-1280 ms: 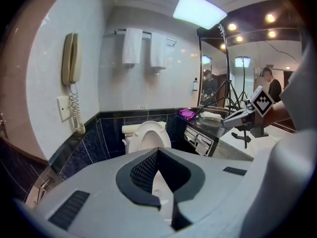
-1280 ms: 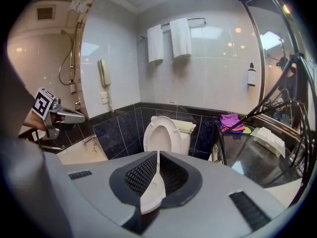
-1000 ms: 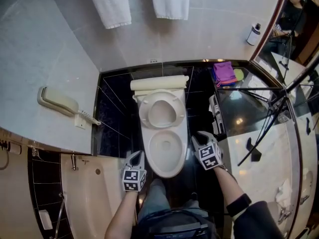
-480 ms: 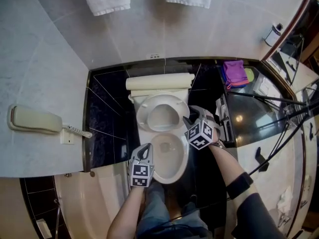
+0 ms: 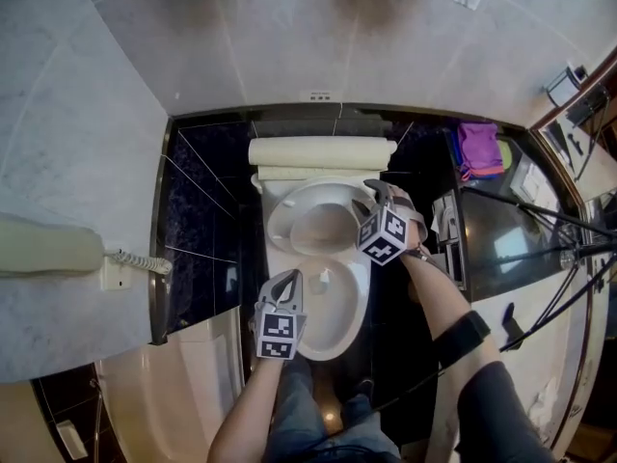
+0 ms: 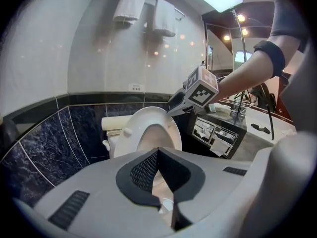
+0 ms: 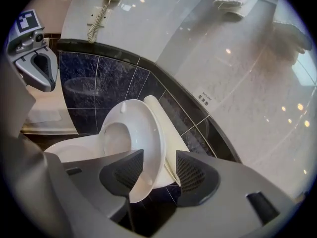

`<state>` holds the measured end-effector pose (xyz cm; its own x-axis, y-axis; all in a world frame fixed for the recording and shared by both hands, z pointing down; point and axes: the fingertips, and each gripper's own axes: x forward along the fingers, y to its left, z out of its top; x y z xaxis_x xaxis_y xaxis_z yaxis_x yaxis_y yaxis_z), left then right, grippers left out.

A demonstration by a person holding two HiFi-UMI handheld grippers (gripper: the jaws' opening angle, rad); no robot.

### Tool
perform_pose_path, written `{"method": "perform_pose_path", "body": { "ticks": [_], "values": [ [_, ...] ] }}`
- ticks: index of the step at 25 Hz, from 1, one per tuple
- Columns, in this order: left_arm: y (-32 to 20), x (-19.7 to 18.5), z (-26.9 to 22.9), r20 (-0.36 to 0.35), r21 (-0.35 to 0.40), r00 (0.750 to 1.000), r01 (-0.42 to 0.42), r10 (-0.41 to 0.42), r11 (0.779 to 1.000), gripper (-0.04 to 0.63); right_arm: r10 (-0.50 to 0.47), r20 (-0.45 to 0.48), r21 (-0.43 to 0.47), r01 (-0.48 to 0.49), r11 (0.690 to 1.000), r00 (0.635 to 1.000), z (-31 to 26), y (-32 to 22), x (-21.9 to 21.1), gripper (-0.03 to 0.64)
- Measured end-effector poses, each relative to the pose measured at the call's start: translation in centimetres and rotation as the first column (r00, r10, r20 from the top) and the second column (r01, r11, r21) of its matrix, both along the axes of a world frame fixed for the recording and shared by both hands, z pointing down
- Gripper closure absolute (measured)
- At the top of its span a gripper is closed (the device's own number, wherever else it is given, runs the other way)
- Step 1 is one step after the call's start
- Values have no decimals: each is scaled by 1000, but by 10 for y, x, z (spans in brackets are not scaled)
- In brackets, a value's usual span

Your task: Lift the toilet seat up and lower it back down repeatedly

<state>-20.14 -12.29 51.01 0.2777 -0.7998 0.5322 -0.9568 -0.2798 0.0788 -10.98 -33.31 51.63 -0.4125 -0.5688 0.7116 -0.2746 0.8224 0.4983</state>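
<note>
White bowl (image 5: 333, 328) lies below the shut, empty left gripper (image 6: 158, 155). Ahead of it, the raised toilet seat (image 7: 143, 148) has its rim between the right gripper's (image 7: 158, 173) jaws, which have just been closing but are not yet pinching. A half-caught rim could slip and slam down.

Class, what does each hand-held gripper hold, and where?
Nothing is gripped yet. The right hand-held gripper, jaws just closing, straddles the raised toilet seat at its side rim, unclamped; the left hand-held gripper is shut, empty.
</note>
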Motion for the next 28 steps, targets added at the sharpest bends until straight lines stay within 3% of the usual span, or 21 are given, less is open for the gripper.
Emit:
{"method": "perform_pose_path", "body": {
  "ticks": [4, 7, 18, 28],
  "values": [
    [1, -8, 7, -11, -4, 1000, 9, -9, 1000, 595, -24, -36, -11, 24, 1000, 999, 14, -13, -11, 441],
    [2, -15, 13, -14, -12, 1000, 20, -21, 1000, 595, -34, -61, -6, 34, 999, 998, 21, -18, -14, 517],
    [10, -19, 26, -20, -42, 999, 39, -39, 998, 595, -34, -79, 9, 35, 999, 996, 19, -10, -13, 520],
    [39, 8, 44, -27, -95, 999, 30, -33, 995, 595, -57, -52, 41, 59, 997, 997, 5, 51, 1, 528]
  ]
}}
